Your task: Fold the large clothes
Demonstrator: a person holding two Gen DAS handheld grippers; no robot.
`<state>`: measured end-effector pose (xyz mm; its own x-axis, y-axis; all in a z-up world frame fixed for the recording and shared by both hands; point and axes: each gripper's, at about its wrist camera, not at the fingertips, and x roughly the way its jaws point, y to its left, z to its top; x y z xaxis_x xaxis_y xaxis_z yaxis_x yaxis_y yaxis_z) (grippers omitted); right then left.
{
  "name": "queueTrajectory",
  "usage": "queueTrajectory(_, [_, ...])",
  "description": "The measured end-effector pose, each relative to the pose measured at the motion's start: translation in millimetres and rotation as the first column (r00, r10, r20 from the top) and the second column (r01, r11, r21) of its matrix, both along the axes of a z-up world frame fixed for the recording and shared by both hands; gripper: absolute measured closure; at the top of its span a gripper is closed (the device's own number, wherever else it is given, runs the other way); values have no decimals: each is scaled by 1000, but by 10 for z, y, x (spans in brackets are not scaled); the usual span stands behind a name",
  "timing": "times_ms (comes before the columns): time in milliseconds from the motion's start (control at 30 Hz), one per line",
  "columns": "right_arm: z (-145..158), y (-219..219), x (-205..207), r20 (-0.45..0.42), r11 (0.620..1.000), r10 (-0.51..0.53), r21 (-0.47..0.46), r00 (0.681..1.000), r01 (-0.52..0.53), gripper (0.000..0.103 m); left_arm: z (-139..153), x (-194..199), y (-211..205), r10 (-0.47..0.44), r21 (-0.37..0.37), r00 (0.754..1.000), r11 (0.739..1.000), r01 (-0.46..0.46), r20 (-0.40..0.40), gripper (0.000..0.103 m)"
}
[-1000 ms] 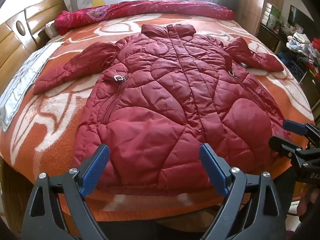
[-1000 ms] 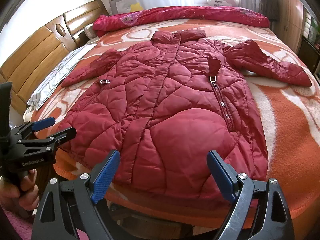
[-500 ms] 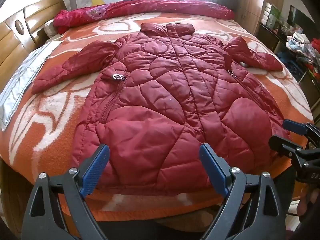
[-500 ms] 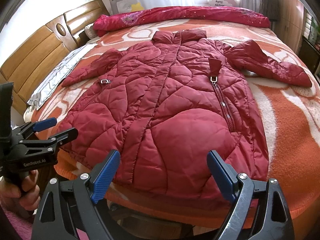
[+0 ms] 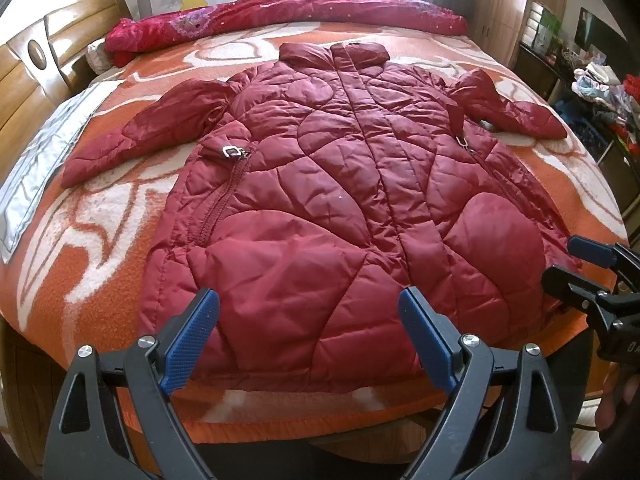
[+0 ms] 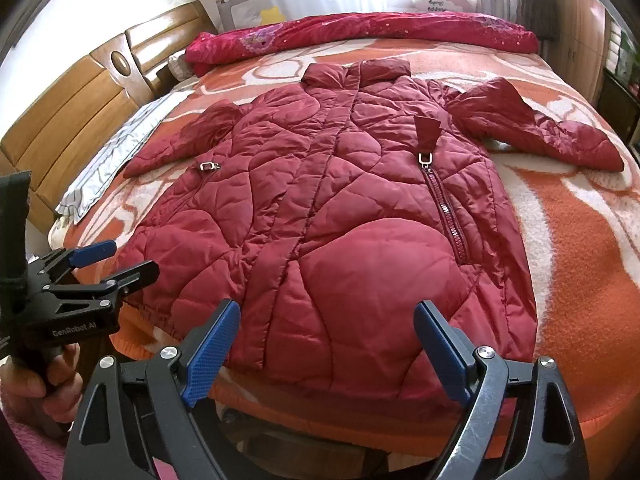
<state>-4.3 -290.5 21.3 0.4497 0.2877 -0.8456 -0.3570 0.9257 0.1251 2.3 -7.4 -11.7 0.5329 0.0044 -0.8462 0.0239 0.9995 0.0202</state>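
A dark red quilted puffer coat point(image 5: 340, 208) lies flat and front up on the bed, collar at the far end, both sleeves spread out. It also shows in the right wrist view point(image 6: 340, 220). My left gripper point(image 5: 310, 336) is open and empty, held just above the coat's hem at the near bed edge. My right gripper point(image 6: 328, 348) is open and empty over the hem further right. Each gripper shows in the other's view: the right one point(image 5: 568, 264) at the hem's right corner, the left one point(image 6: 120, 258) at the hem's left corner.
An orange and white blanket point(image 5: 100, 220) covers the bed. A rolled red quilt point(image 5: 280, 12) lies along the far end. A wooden headboard point(image 6: 72, 112) stands at the left, with a grey cloth point(image 6: 120, 144) beside it. Cluttered shelves point(image 5: 600, 92) stand at the right.
Both grippers have shifted slightly forward and up along the near bed edge. They stay open. The coat has not moved.
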Motion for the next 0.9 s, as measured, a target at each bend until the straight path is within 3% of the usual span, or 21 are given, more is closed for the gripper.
queueTrajectory(367, [-39, -88, 114, -9, 1000, -19, 0, 1000, 19, 13, -26, 93, 50, -3, 14, 999, 1000, 4, -48, 11])
queueTrajectory(533, [-23, -213, 216, 5, 998, -50, 37, 999, 50, 13, -20, 171, 51, -5, 9, 1000, 1000, 5, 16, 11])
queueTrajectory(900, [7, -623, 475, -4, 987, -154, 49, 988, 154, 13, -21, 401, 63, -8, -15, 1000, 1000, 8, 7, 11])
